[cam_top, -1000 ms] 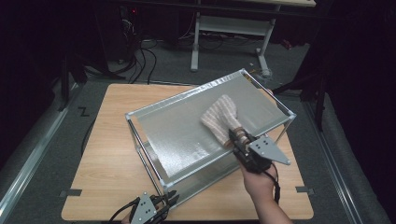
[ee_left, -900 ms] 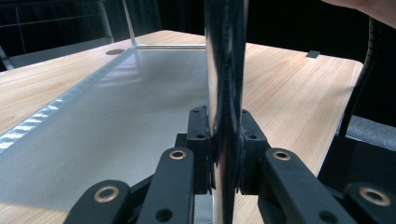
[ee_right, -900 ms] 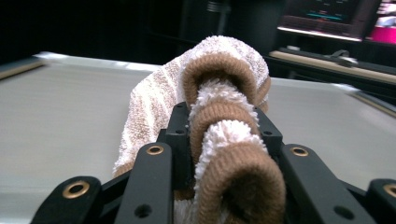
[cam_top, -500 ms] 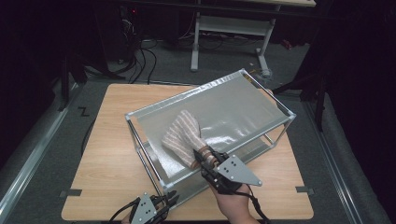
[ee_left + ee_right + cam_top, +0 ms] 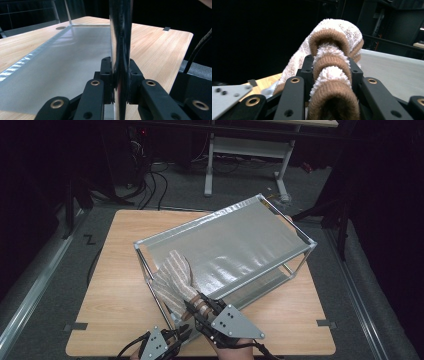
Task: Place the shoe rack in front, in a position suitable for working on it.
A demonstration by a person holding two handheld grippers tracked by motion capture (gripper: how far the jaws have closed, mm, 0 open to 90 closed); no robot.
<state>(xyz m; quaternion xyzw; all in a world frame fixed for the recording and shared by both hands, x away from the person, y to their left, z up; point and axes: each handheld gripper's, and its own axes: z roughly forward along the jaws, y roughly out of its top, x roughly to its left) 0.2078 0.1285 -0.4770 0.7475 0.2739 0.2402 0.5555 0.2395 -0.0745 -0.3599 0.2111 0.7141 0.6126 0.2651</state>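
Obs., wiping pass on metal rack:

R tool [image 5: 196, 306] is clamped on a bunched brown/white striped towel [image 5: 172, 279]; its own camera shows the cloth folded thick between the pads, jaws held part-way apart by the bulk. L tool [image 5: 176, 338] is closed tight on the rack's near corner post [image 5: 120, 50], pads pressed on both sides of the chrome tube. Hand looks steady, acting as a brace.

What's changed: a sec ago the towel sat toward the far-right part of the top shelf [image 5: 235, 242]; half a sec ago it was mid-shelf; now it's at the near-left corner, partly draped over the frame edge just above the L tool. So the R hand has swept the cloth across the shelf toward the person, along the long direction. L tool hasn't shifted in that time.

Meaning for the job: looks like one full wipe stroke is about done, since the cloth has run out of shelf at this end. Judging from that, the next move prob. is lift or reverse back toward the far end on a fresh strip. Watch: the towel could snag on the corner or hit the L tool. Rack stands skewed on the wooden table [image 5: 115, 270]. Lower shelf is visible through the frame; towel isn't on it.
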